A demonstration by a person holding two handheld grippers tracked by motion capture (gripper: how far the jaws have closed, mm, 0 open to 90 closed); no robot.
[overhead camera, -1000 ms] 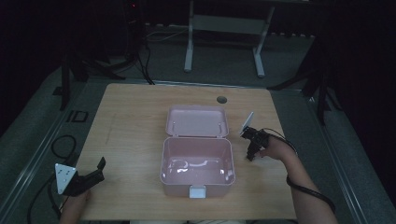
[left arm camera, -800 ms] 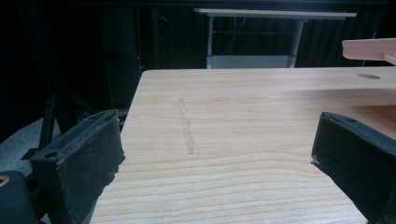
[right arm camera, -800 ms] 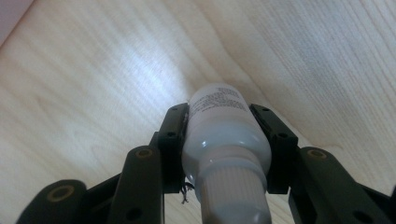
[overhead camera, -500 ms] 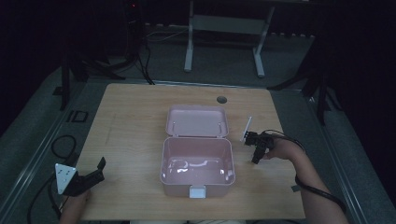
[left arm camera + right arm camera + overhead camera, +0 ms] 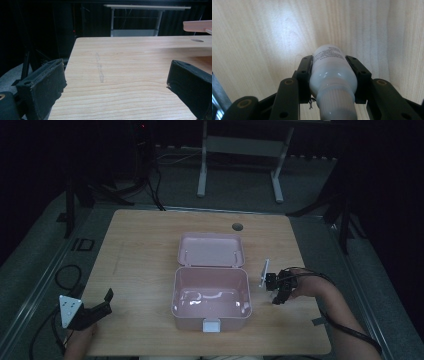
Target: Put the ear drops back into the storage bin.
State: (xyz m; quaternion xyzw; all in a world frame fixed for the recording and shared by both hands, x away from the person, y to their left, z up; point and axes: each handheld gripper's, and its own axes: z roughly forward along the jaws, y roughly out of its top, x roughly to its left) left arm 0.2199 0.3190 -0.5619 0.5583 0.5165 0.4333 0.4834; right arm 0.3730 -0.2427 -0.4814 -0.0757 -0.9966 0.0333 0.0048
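Note:
A pink box (image 5: 211,295) stands open in the middle of the table, its lid (image 5: 211,249) laid back behind it. Inside I see just glare on the bottom. My right gripper (image 5: 276,292) hovers low over the wood just right of the box. In the right gripper view the right gripper (image 5: 330,62) is shut on a white bottle (image 5: 331,75) with a printed label, cap toward the camera, its base pointing down at the tabletop. My left gripper (image 5: 102,305) rests at the front left corner, and in the left gripper view the left gripper (image 5: 117,82) is open over bare wood.
The wooden table (image 5: 145,255) has a round cable hole (image 5: 237,226) near its far edge. A pale metal stand (image 5: 240,150) is on the dark floor beyond. Cables (image 5: 65,275) lie on the floor at the left.
My right gripper has carried the bottle from beside the lid toward the front, and now sits lower, right of the box body. The left gripper has stayed put.

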